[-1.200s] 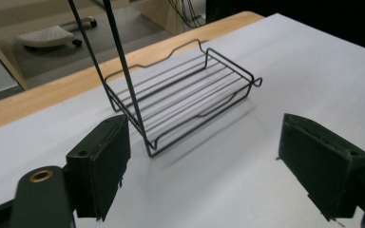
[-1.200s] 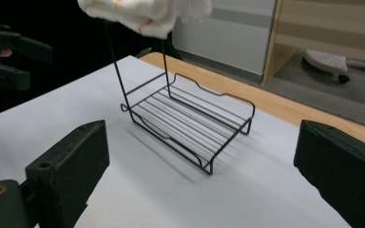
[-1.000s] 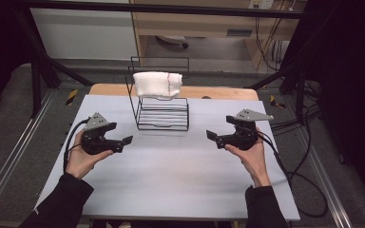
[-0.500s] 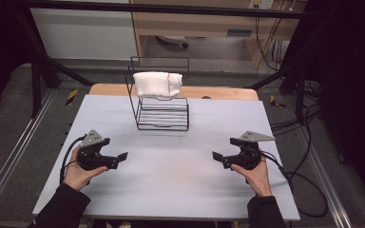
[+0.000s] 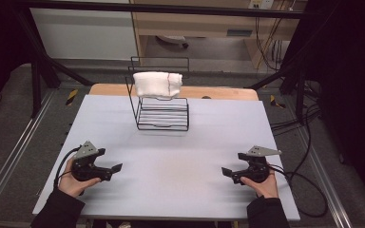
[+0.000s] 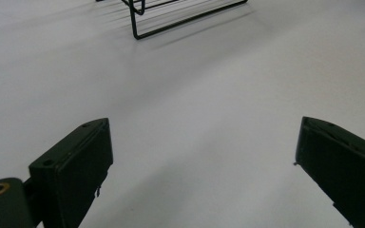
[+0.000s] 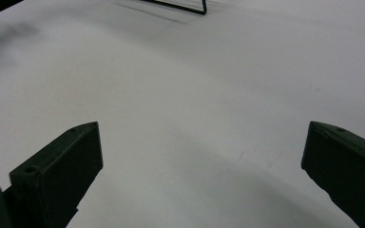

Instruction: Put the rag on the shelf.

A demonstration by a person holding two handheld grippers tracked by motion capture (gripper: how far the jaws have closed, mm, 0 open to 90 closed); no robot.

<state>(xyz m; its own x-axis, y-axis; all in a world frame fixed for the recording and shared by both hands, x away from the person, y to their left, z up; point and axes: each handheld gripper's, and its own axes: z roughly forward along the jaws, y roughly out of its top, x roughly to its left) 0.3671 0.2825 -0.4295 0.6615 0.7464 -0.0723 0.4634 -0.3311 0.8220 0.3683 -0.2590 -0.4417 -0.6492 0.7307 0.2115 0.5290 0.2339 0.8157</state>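
Hands hold the left gripper [image 5: 116,169] and right gripper [image 5: 226,173] low over the near counter [image 5: 180,156], jaws spread wide and empty. Well beyond them, a white folded towel [image 5: 157,84] rests atop a black wire rack [image 5: 163,113] at the far edge.

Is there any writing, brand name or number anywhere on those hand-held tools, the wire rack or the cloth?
No readable text.
Folded white cloth: a thin red line, no letters.
Black wire rack: no markings.
Left gripper and right gripper: no labels legible.
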